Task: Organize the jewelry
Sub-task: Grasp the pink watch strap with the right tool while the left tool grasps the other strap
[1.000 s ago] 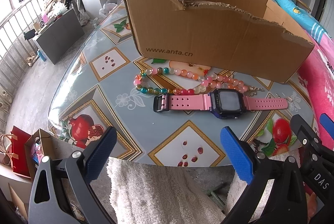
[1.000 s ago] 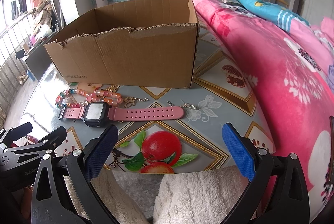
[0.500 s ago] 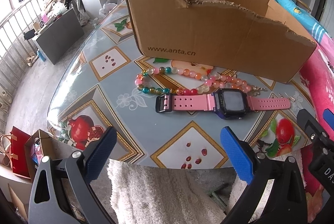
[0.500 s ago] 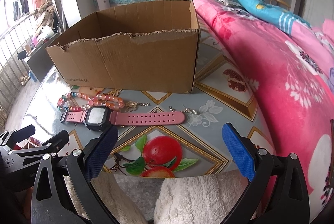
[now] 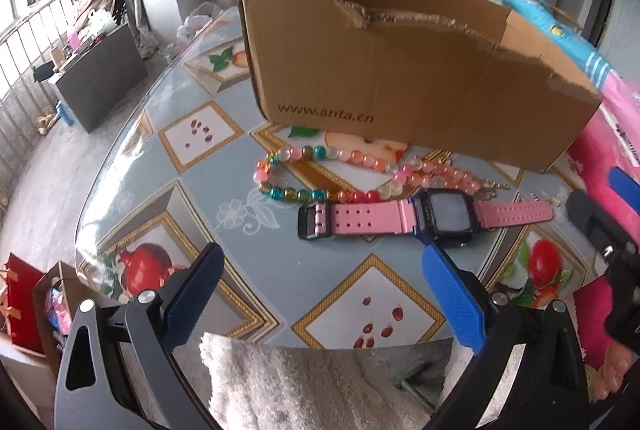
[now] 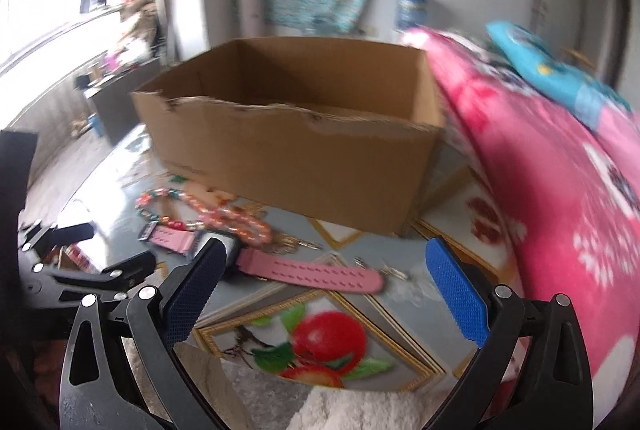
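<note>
A pink-strapped watch (image 5: 424,218) with a dark face lies flat on the patterned table (image 5: 160,197); it also shows in the right wrist view (image 6: 304,270). A multicoloured bead bracelet (image 5: 320,169) and a pink bead bracelet (image 5: 444,173) lie just behind it, before an open cardboard box (image 5: 400,77), also seen from the right (image 6: 304,149). A thin gold chain (image 6: 296,244) lies by the beads. My left gripper (image 5: 320,294) is open and empty, near the watch. My right gripper (image 6: 324,290) is open and empty, over the watch strap.
A pink floral bedspread (image 6: 560,209) runs along the table's right side. A white fluffy cloth (image 5: 304,386) lies under both grippers at the table's near edge. The table's left edge drops to the floor, where a red bag (image 5: 20,302) stands.
Both grippers have moved forward toward the watch and box. The right view now swings and blurs, and looks more into the box. Nothing has been taken hold of.
</note>
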### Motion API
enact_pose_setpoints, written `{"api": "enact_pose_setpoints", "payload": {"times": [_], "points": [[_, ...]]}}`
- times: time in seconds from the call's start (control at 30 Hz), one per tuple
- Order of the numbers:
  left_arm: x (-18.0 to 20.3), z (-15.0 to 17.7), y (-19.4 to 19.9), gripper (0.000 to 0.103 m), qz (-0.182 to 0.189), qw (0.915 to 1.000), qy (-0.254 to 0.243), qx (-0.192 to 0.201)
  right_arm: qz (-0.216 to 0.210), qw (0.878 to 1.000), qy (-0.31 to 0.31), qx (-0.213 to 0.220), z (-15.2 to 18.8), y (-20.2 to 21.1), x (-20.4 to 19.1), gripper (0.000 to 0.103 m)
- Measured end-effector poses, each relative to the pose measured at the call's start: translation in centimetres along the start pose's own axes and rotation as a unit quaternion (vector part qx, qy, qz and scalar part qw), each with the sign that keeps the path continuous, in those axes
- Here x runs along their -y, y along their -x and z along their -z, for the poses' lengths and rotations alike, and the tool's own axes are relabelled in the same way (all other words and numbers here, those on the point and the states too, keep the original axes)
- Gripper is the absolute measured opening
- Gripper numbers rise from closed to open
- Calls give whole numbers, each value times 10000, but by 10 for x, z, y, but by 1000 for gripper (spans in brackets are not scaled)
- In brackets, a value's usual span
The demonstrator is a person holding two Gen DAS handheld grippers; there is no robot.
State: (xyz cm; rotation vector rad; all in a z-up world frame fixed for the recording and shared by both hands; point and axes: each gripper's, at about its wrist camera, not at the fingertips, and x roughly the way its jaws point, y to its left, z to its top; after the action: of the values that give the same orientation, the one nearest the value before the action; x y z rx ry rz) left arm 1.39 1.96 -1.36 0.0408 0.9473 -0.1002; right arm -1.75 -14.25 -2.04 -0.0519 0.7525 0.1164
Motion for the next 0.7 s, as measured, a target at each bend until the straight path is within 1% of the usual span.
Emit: {"api": "enact_pose_setpoints", "payload": {"times": [0.07,0.17,0.23,0.27,0.3,0.33,0.37,0.43,0.47,0.53,0.6,0.67,0.7], "points": [[-4,1,3,97,180,9996,-43,194,-179,9996,193,-53,-2,-6,-5,96],[-16,3,8,97,583,9972,107,459,-498,9965,639,-190,-2,-18,-17,89],[-26,4,11,97,913,9939,303,548,-738,9931,845,-333,-1,-27,-24,83],[-29,4,12,97,1016,9925,383,558,-854,9912,924,-409,0,-31,-27,81],[-35,5,12,97,1169,9901,524,570,-972,9888,1015,-503,0,-36,-31,76],[-39,5,12,97,1259,9885,612,579,-1101,9855,1146,-601,0,-41,-36,71],[-43,6,11,97,1335,9868,709,590,-1187,9829,1241,-665,0,-45,-39,68],[-49,8,10,97,1367,9848,867,635,-1346,9754,1548,-805,0,-52,-47,58],[-51,9,10,97,1354,9845,901,660,-1388,9729,1650,-836,1,-54,-49,55],[-53,11,8,97,1248,9860,864,685,-1459,9669,1876,-930,1,-59,-54,47],[-49,13,8,97,1066,9896,672,690,-1532,9602,2109,-1000,1,-63,-59,44],[-44,15,7,97,950,9920,444,702,-1587,9534,2374,-974,0,-63,-64,45],[-38,16,7,97,883,9932,246,723,-1613,9501,2482,-982,0,-64,-66,45]]}}
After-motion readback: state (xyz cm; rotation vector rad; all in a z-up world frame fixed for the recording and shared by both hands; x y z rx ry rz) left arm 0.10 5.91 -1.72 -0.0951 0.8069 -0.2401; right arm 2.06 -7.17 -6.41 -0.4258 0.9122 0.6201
